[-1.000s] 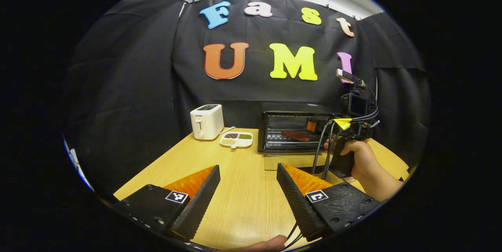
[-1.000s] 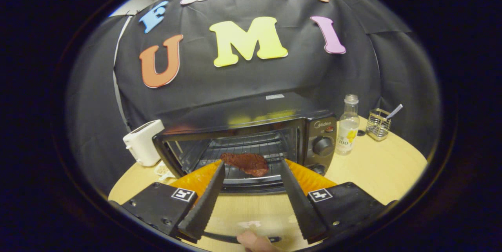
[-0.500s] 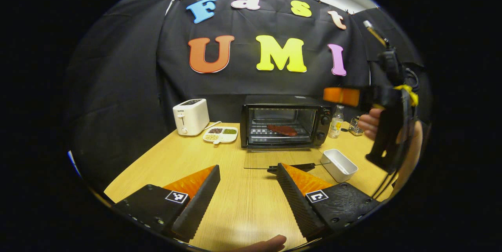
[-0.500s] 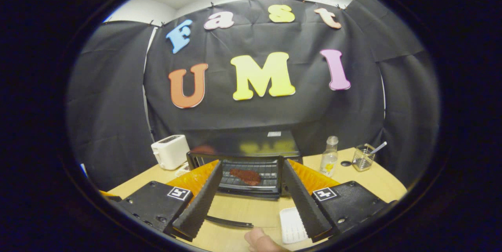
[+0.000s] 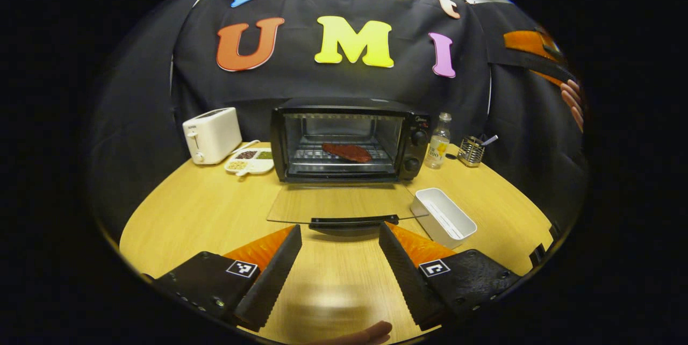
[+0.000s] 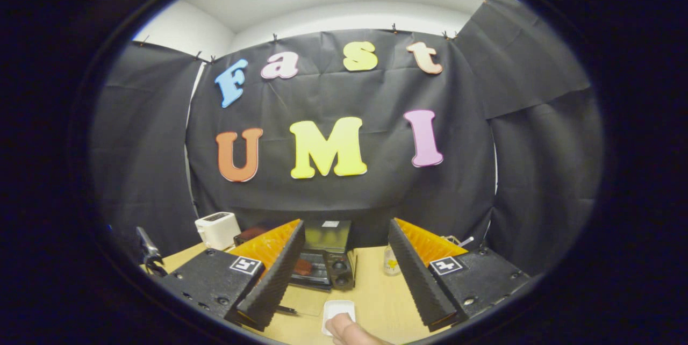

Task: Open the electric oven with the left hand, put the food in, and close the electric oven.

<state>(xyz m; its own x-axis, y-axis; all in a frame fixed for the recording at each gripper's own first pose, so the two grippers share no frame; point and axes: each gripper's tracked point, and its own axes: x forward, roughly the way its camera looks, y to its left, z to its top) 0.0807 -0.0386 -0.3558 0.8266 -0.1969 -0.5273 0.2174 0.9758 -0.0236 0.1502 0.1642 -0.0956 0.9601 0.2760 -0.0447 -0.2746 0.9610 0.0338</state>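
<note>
**Left gripper view: door down, meat racked, closing still owed**

Left gripper [image 5: 339, 270] spread wide, empty, just short of door handle [image 5: 355, 221]. Right gripper [image 6: 346, 270] likewise parted, holding nothing. Food [image 5: 346, 152] on rack inside oven [image 5: 419, 119]. Could skid off glass door [image 5: 344, 202], or clip white tray [image 5: 443, 216] beside it.

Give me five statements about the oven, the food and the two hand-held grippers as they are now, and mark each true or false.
1. The oven door is folded down open. True.
2. The food lies on the rack inside the oven. True.
3. The left hand-held gripper is shut on the door handle. False: its fingers are spread and hold nothing, short of the handle.
4. The white tray holds the food. False: it looks empty, on the table right of the door.
5. The right hand-held gripper is open and empty. True.
</note>
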